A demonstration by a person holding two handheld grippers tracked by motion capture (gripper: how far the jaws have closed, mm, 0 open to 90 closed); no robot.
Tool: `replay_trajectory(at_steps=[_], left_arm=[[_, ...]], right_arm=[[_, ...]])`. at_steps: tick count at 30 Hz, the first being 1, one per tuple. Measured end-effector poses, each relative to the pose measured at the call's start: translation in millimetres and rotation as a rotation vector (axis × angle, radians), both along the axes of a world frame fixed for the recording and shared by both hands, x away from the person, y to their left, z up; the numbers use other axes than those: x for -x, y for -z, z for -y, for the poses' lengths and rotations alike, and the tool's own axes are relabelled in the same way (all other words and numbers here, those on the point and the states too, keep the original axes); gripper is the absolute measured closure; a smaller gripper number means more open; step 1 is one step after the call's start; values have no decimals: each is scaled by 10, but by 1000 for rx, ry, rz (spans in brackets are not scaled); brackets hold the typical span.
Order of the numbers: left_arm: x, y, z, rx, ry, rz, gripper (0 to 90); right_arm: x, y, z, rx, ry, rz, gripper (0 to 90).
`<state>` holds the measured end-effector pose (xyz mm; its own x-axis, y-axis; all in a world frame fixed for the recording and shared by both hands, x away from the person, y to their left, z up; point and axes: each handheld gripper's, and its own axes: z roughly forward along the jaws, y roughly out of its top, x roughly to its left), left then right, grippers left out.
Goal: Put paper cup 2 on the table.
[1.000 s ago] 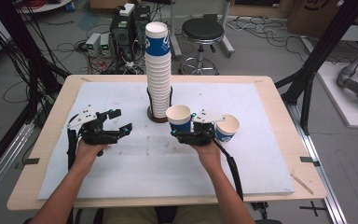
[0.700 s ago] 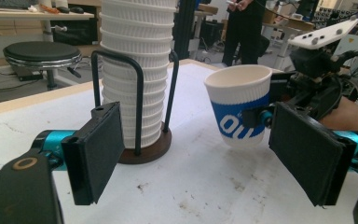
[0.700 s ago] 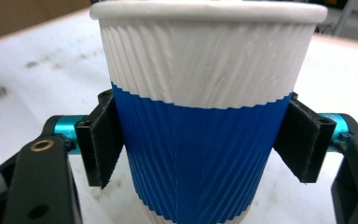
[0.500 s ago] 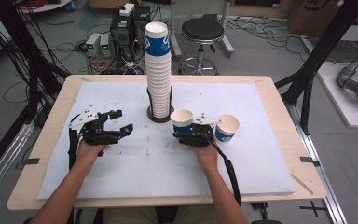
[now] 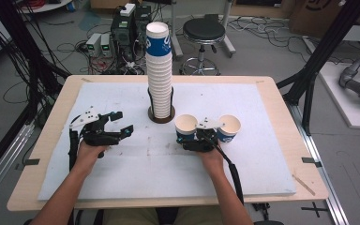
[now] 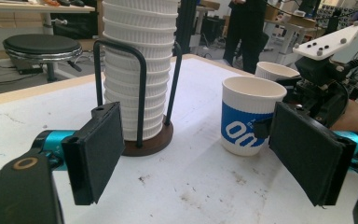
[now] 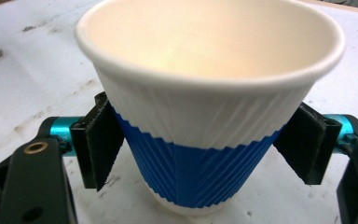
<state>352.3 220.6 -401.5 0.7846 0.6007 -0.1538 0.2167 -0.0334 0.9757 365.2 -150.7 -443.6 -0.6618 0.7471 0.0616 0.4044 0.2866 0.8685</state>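
A white and blue paper cup (image 5: pixel 186 127) (image 7: pixel 205 140) stands upright on the white mat, between the jaws of my right gripper (image 5: pixel 187 136) (image 7: pixel 200 154). Those jaws have just been opening, and the pads (image 7: pixel 103 140) now sit beside the cup's ribbed wall without pressing it. A second cup (image 5: pixel 228 127) (image 6: pixel 275 71) stands just right of it. A tall cup stack (image 5: pixel 159 70) (image 6: pixel 137 70) rises from a wire holder (image 5: pixel 161 115). My left gripper (image 5: pixel 124 123) (image 6: pixel 205 154) rests open and empty left of the holder, facing the near cup (image 6: pixel 247 116).
The white mat (image 5: pixel 262 168) covers most of the wooden table (image 5: pixel 304 140). Beyond the far edge are a black stool (image 5: pixel 204 33), cables and electronics on the floor. Black frame posts stand at both sides. A person stands far off in the left gripper view.
My right gripper has come down with the cup and set it on the mat beside the other cup. Its jaws have widened. The left gripper has stayed put.
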Motion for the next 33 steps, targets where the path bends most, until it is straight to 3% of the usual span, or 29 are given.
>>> replay_trajectory(at_steps=[3,9,18,24,33], left_arm=[[0,6,-1,3,-3,-4,180],[-5,17,-3,5,-4,-10,180],[-11,19,-23,7,-5,-14,180],[-16,18,-38,9,-9,-14,179],[-19,26,-45,7,-12,-16,180]], right_arm=[[15,8,20,-17,-16,-18,200],[54,0,77,9,-44,-54,191],[185,-113,178,-4,-78,-45,188],[260,-232,235,31,-95,-42,188],[377,-436,493,1,-114,-26,188]])
